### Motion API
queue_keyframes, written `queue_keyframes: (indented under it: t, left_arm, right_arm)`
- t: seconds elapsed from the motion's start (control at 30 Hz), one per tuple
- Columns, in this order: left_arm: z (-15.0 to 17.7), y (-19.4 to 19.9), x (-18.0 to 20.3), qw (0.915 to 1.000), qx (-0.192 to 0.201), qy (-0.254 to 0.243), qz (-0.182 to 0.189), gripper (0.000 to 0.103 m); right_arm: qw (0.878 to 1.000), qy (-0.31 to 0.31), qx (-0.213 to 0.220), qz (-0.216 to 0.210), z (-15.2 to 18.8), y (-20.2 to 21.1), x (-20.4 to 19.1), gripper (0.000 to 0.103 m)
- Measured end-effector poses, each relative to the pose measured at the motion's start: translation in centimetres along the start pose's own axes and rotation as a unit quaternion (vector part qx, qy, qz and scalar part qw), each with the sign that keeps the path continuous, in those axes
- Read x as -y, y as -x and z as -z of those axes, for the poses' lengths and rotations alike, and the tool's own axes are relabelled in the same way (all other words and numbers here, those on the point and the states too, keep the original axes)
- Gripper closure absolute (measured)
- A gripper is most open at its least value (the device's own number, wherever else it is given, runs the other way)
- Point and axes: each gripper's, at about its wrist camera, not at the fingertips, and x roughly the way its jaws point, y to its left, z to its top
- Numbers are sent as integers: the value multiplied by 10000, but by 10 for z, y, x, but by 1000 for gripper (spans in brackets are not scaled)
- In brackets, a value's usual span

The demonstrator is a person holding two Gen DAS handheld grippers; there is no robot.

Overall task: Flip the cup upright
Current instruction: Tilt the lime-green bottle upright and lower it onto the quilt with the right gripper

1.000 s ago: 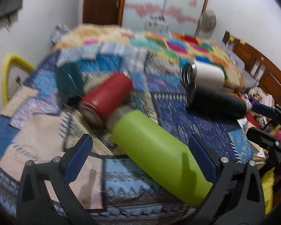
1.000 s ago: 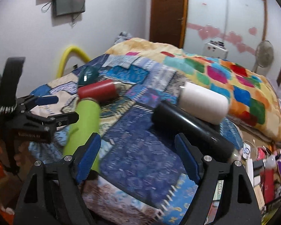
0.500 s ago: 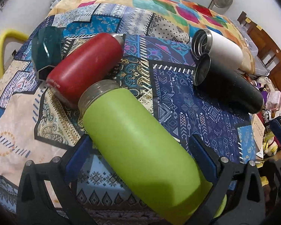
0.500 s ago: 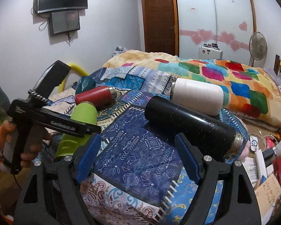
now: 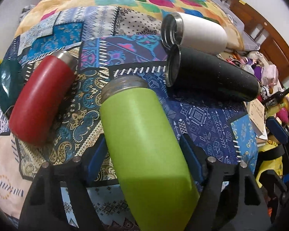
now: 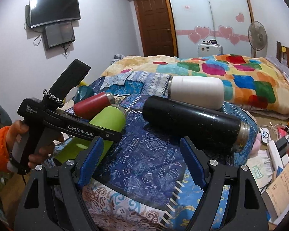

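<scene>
A lime green cup (image 5: 144, 144) lies on its side on the patterned bedspread, metal mouth pointing away. My left gripper (image 5: 144, 154) has closed its blue pads on the green cup's body. The same cup shows in the right wrist view (image 6: 104, 123), with the left gripper (image 6: 109, 134) clamped across it. A red cup (image 5: 40, 100), a black cup (image 5: 212, 75) and a white cup (image 5: 198, 30) also lie on their sides. My right gripper (image 6: 140, 157) is open and empty, just in front of the black cup (image 6: 192, 121).
A dark teal cup (image 5: 3, 82) lies at the far left beside the red one. A colourful quilt (image 6: 240, 73) covers the far bed. Clutter of papers and bottles (image 6: 279, 163) fills the floor right of the bed edge.
My left gripper has moved forward over the green cup and closed its pads on it. The right gripper has stayed open, its view tilting slightly upward.
</scene>
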Motion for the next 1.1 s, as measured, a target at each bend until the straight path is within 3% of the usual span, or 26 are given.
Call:
queue_keyframes:
  t: [0.13,0.43,0.77,0.97,1.1]
  left_arm:
    - [-3,10,-1,9999,119,-24,60,39]
    - [16,58,1,9960,868,-205,17,40]
    - [55,133,25,9759,2060,-715,-121,40]
    - [43,143,36,9632,2495,-958,-276,40]
    - [31,137,37,9619,2535,-979,-286,40]
  right_arm:
    - [10000,-3,28,25,-1,4,1,24]
    - [9997,95,225,78,-10,14,-9,24]
    - [9990,111,429,-56,-20,20,-20,24]
    - [9988,56,480,-61,-22,19,-21,24]
    - [9989,32,477,-10,-21,18,-17,24]
